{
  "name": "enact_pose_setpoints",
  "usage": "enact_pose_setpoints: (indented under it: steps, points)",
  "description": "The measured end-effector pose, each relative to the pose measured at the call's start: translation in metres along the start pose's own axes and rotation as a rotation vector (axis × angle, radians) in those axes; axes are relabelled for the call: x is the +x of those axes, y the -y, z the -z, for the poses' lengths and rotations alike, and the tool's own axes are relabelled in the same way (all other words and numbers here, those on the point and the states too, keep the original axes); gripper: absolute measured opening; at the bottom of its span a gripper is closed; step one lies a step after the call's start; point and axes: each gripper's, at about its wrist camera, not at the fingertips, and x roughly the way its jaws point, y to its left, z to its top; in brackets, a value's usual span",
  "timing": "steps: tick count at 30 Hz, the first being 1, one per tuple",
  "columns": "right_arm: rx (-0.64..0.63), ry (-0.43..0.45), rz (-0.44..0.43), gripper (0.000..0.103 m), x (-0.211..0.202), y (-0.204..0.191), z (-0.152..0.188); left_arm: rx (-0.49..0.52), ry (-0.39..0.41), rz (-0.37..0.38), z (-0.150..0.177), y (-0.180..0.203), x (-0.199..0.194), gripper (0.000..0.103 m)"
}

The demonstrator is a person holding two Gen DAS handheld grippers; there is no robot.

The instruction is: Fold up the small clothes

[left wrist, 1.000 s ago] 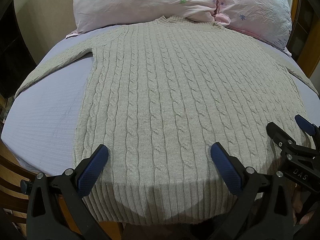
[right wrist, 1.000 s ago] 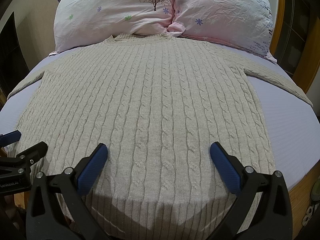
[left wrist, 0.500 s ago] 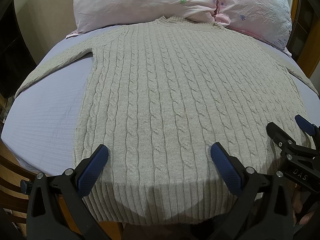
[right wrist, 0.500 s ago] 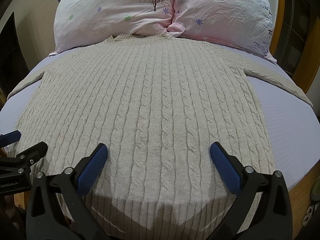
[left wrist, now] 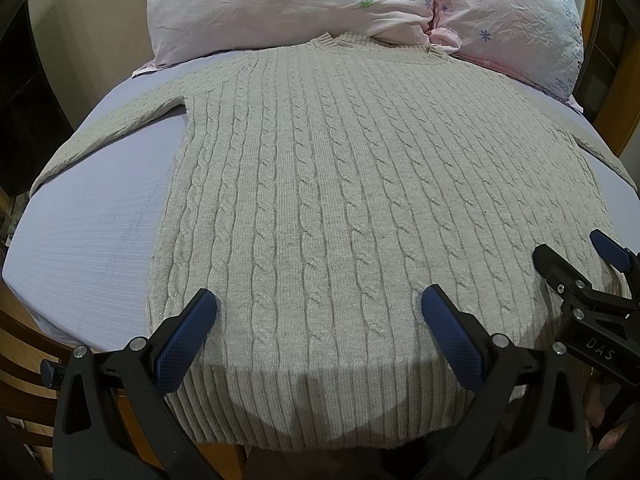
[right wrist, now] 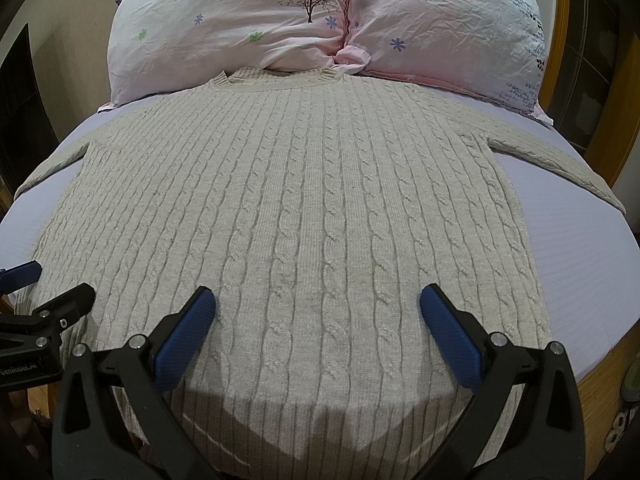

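Note:
A beige cable-knit sweater lies flat on the bed, collar toward the pillows, both sleeves spread out to the sides; it also shows in the right wrist view. My left gripper is open and empty above the sweater's lower left part, near the ribbed hem. My right gripper is open and empty above the lower right part. Each gripper shows at the edge of the other's view: the right gripper and the left gripper.
The bed has a pale lilac sheet, also in the right wrist view. Two pink floral pillows lie at the head. A wooden bed frame runs along the right side. A dark wooden chair stands at the lower left.

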Motion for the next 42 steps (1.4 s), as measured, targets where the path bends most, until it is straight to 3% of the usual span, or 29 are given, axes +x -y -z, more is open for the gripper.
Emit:
enact_pose_setpoints:
  steps: [37,39,42]
  points:
    - [-0.023,0.015,-0.021,0.101,-0.001,0.001,0.000,0.002,0.012,-0.001,0.001,0.000,0.000,0.102]
    - [-0.060,0.025,-0.089,0.101,-0.004,0.009,-0.006,0.007,0.033,0.001,0.002,0.000,-0.001,0.102]
    - [0.090,0.102,-0.155,0.101,-0.020,0.069,-0.028,0.022,0.066,0.004,0.008,0.000,-0.006,0.102]
